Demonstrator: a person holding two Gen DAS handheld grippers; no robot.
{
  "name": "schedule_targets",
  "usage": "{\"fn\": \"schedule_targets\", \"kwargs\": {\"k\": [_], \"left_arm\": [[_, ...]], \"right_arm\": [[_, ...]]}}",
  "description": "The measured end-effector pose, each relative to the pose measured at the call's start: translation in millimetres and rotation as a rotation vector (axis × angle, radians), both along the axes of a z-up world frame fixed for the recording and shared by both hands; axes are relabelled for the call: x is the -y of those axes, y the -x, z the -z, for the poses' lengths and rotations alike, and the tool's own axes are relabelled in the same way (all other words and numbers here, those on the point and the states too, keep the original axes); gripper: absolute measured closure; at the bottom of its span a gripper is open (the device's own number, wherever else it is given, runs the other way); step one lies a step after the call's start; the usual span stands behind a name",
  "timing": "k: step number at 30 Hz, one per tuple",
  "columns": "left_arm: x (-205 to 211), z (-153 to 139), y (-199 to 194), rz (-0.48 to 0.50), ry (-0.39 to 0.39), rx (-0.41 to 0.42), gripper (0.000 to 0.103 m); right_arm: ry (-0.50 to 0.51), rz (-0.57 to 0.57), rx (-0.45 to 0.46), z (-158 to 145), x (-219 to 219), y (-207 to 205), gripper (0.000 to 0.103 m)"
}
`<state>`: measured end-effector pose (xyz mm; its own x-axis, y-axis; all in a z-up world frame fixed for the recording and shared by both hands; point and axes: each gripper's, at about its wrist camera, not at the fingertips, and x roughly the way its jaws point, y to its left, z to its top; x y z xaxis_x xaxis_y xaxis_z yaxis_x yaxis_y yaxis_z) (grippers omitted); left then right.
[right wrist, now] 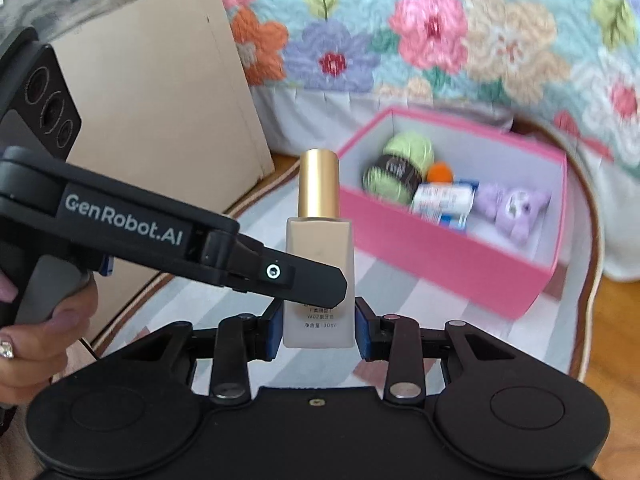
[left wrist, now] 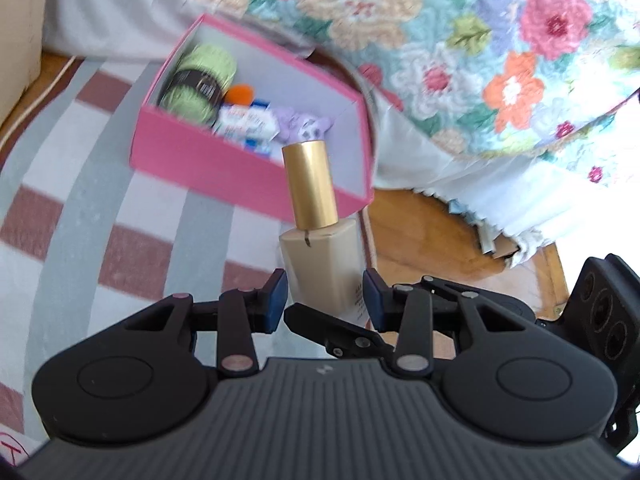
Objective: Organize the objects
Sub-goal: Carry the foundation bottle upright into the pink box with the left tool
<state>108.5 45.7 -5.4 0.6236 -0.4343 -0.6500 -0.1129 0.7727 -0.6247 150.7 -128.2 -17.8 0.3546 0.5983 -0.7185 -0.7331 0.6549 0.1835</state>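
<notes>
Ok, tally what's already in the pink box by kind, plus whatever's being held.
Green yarn ball: 1
Orange ball: 1
Blue-and-white packet: 1
Purple plush toy: 1
Gold-capped bottle, held over the rug: 1
Total: 5

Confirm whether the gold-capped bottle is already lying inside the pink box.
No: the gold-capped bottle stands upright between the right tongs, outside the pink box.
</notes>
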Motion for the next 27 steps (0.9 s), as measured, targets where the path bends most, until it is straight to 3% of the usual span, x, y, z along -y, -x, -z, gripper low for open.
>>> {"fn": "schedule_targets", "kwargs": {"k": [3,8,14,16,19,27], "left_arm": [[-3.6,-27.1,-12.0,0.000,-0.002,0.039,0.064],[-1.0,-59.9,-45.1,0.042,-0.083,0.137,0.064],[-10.2,-63.1,-106.3,0.021,-0.021,0.209,0.063],[-10.1,-50.1,-132.2,0.007,0.017,0.197,0.063],[-6.8,-27.8,-160.6,0.001,0.019,0.160,0.062],[-14.1,63.0,-225.9,0.000,0.120,0.023,0.062]], "right_arm": [[-0.050,0.021,-0.004,-28.3,5.6,-13.4,0.062],[-0.115,0.079,-0.017,-59.6,9.6,-47.1,0.063],[-0.095,0.157,0.039,-77.9,-1.2,-96.4,0.063],[-0.062,0.198,0.034,-76.7,-7.0,-116.4,0.063],[-0.016,0.264,-0.046,-59.7,-10.9,-152.8,0.063],[0.078,0.326,-0.162,17.6,-16.1,-214.0,0.063]]}}
